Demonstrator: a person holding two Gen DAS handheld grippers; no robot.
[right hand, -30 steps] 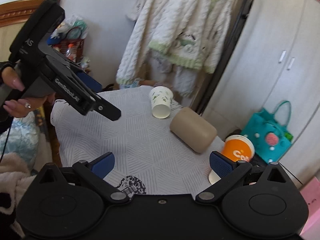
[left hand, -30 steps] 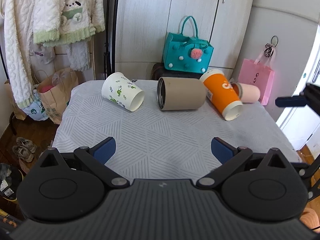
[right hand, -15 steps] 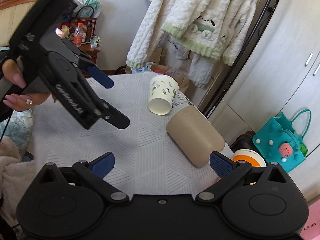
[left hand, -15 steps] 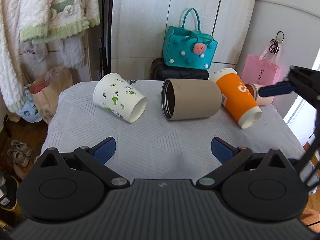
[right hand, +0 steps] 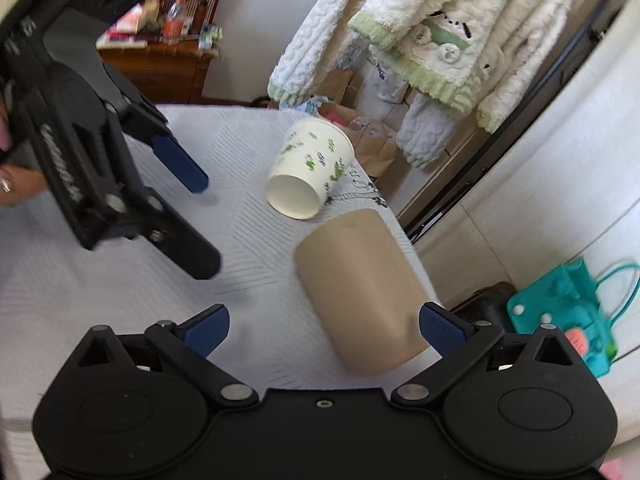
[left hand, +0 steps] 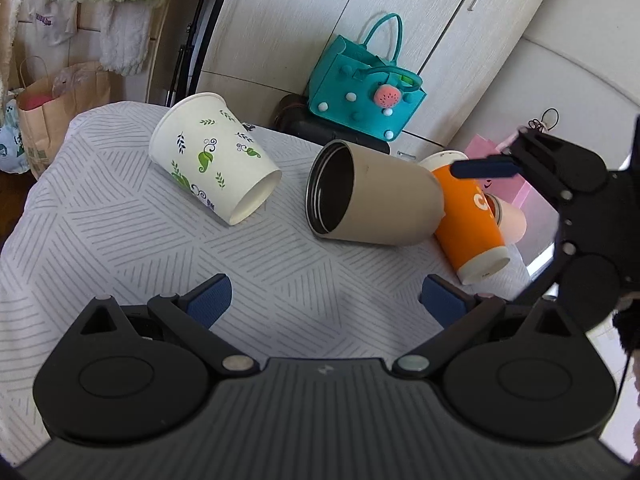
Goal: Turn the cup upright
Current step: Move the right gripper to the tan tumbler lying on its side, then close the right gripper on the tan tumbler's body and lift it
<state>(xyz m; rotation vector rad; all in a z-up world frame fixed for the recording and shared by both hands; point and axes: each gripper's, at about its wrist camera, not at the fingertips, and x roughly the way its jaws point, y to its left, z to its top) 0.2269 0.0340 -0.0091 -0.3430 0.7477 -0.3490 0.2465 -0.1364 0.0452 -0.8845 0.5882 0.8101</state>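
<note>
Both tongs gape — beige cup [left hand: 376,196] lies sideways.

- On the table [left hand: 100,220], four cups lie on their sides in a row along its far edge.
- Leaf-print paper cup [left hand: 212,156] at the left, tumbler [left hand: 376,196] mid-row, printed cup [left hand: 468,220] touching it, small cup [left hand: 510,220] behind, near the right corner.
- A felt bag [left hand: 368,92] sits beyond the far edge.

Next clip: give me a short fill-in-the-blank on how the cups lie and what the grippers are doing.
1. The tan cup lies on its ____.
2. The orange cup rests against the ____ cup.
3. The leaf-print cup lies ____ from the tan cup.
4. Left gripper and right gripper hold ____.

Missing: side; tan; apart; nothing
</note>
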